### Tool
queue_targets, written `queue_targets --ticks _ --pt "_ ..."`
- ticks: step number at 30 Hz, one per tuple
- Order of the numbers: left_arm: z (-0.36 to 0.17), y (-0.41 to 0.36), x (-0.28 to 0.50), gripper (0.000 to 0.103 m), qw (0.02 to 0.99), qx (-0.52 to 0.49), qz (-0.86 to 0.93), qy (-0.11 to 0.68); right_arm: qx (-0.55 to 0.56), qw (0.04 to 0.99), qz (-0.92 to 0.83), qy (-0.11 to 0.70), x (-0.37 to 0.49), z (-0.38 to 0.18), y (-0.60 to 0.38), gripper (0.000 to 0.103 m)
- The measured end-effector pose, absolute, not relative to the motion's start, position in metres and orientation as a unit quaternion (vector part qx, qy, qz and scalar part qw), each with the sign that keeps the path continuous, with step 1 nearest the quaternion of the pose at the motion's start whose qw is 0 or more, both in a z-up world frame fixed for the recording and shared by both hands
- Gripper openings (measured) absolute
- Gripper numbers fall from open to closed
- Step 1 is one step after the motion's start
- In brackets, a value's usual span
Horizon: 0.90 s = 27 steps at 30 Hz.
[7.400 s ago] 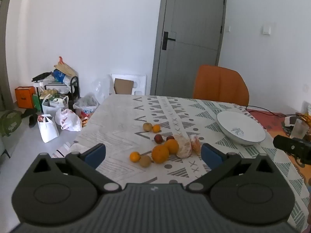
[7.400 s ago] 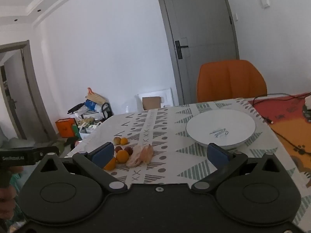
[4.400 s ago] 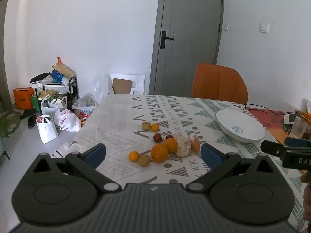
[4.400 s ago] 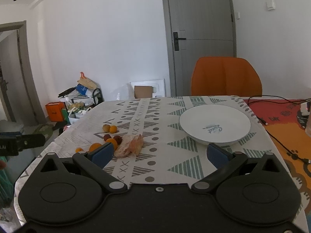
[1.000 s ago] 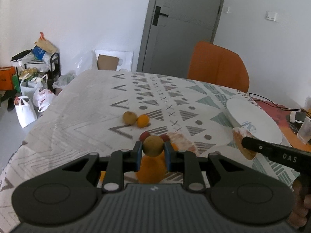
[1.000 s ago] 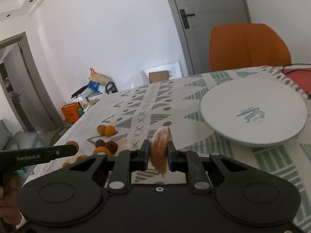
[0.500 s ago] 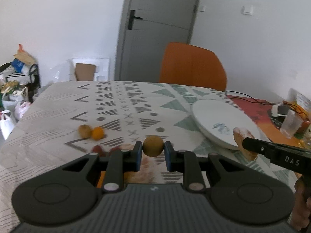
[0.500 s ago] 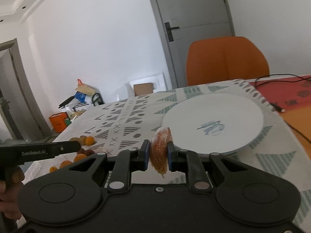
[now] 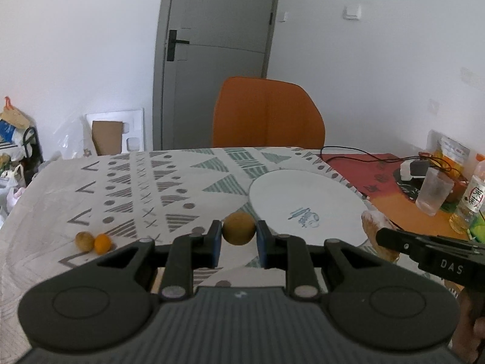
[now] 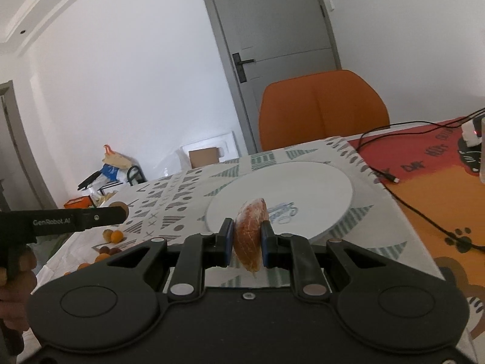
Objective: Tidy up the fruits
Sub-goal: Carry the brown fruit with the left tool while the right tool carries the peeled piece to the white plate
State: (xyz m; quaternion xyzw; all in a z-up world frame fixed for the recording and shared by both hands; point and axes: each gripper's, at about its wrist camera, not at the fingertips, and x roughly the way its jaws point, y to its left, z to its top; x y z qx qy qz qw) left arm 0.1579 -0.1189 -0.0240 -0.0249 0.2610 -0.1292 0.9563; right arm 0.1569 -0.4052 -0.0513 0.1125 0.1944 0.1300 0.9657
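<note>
My left tongs (image 9: pixel 238 244) are clenched on a small round brownish fruit (image 9: pixel 238 228), pinched between the two blue pads and held up off the counter (image 9: pixel 145 182), just short of the near left rim of the white plate (image 9: pixel 306 206). My right tongs (image 10: pixel 247 244) grasp a peeled orange segment (image 10: pixel 250 236), standing on edge between the pads, its upper end lying in front of the plate's near rim in the right wrist view; I cannot tell whether it is over the plate or just before it. From the left wrist view the same segment shows at the tip of the right tongs, just beside the plate's right edge.

The plate carries a small blue print in its middle and sits on the patterned cloth near the counter's right side. Well to the left on the cloth lie a brownish fruit and a small orange one (image 9: pixel 102 243), touching each other. In the right wrist view more small fruits (image 10: pixel 104 250), orange and dark red, lie near that pair, toward the counter's left edge.

Beyond the counter stands an orange chair (image 9: pixel 266 115) before a grey door (image 9: pixel 218 57). At the right a black cable (image 10: pixel 418 212) runs across a red and orange mat (image 10: pixel 439 182), near a clear glass (image 9: pixel 432 194).
</note>
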Motion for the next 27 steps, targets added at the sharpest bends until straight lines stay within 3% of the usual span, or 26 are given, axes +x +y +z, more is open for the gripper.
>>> queue_targets --ticks 27 --pt "-0.048 -0.184 0.243 0.023 0.942 0.001 -0.158 0.295 0.101 0.968 0.104 0.207 0.229 -0.062 -0.438 0.017"
